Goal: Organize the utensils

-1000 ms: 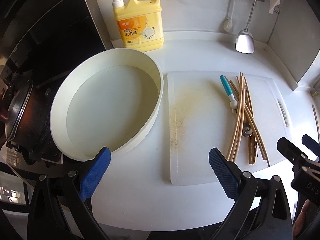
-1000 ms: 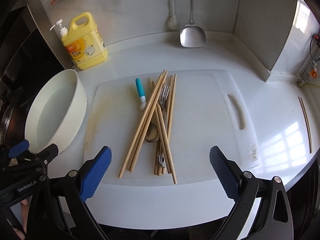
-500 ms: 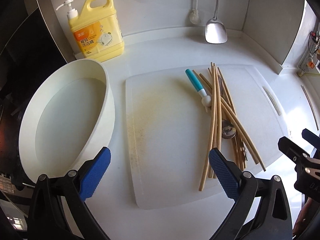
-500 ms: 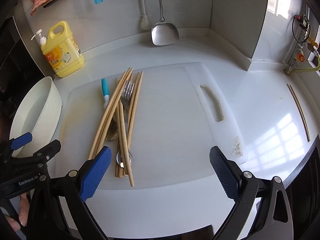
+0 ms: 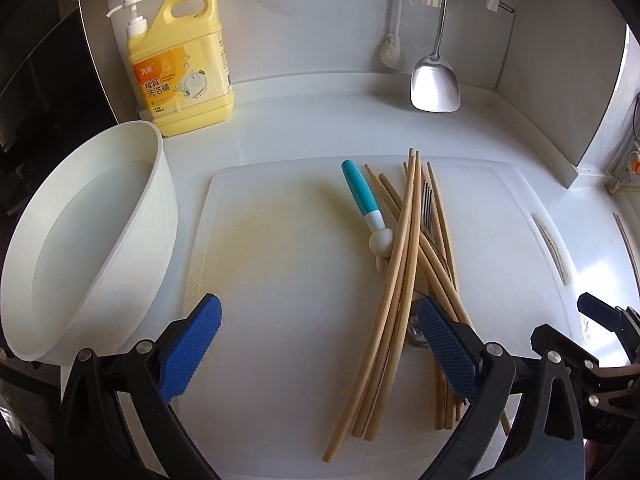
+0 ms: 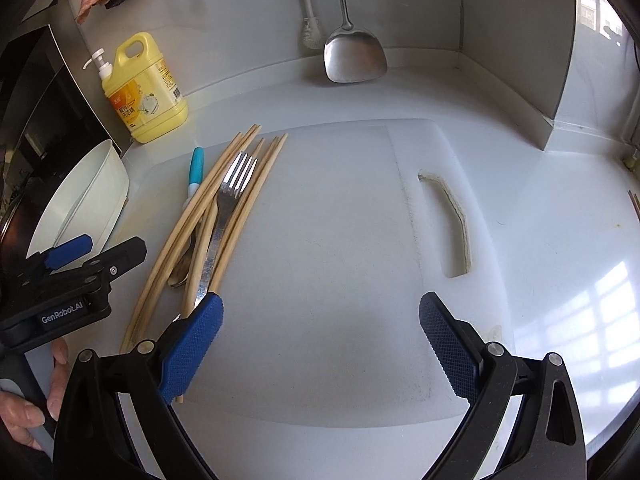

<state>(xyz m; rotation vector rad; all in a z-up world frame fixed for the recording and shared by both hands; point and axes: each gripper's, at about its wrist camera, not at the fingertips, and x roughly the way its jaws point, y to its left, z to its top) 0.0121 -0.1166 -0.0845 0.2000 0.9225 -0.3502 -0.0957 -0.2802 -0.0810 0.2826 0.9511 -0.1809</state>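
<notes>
- A white cutting board (image 5: 288,280) lies flat on the white countertop (image 5: 320,128), and the utensils are all in one loose pile on it.
- The pile is made of many wooden chopsticks (image 5: 404,248), a metal fork (image 6: 226,208) that lies on top of them, and a tool with a teal handle (image 5: 360,192) and a white head, just beside the chopsticks.
- Under the chopsticks I see also the bowl of a metal spoon (image 6: 180,270), mostly hidden.
- The left gripper (image 5: 320,344) hovers over the near part of the board with its jaws wide apart and nothing between them; its right blue pad is over the lower ends of the chopsticks.
- The right gripper (image 6: 320,344) is also wide and empty, over the bare middle of the board; its left pad is just above the fork handle.
- A white basin (image 5: 92,232) stands left of the board, touching or almost touching its edge.
- A yellow dish soap bottle (image 5: 180,68) with a pump stands at the back wall, and a steel spatula (image 5: 434,84) hangs there.
- A hand (image 6: 28,408) holds the left gripper's handle.
</notes>
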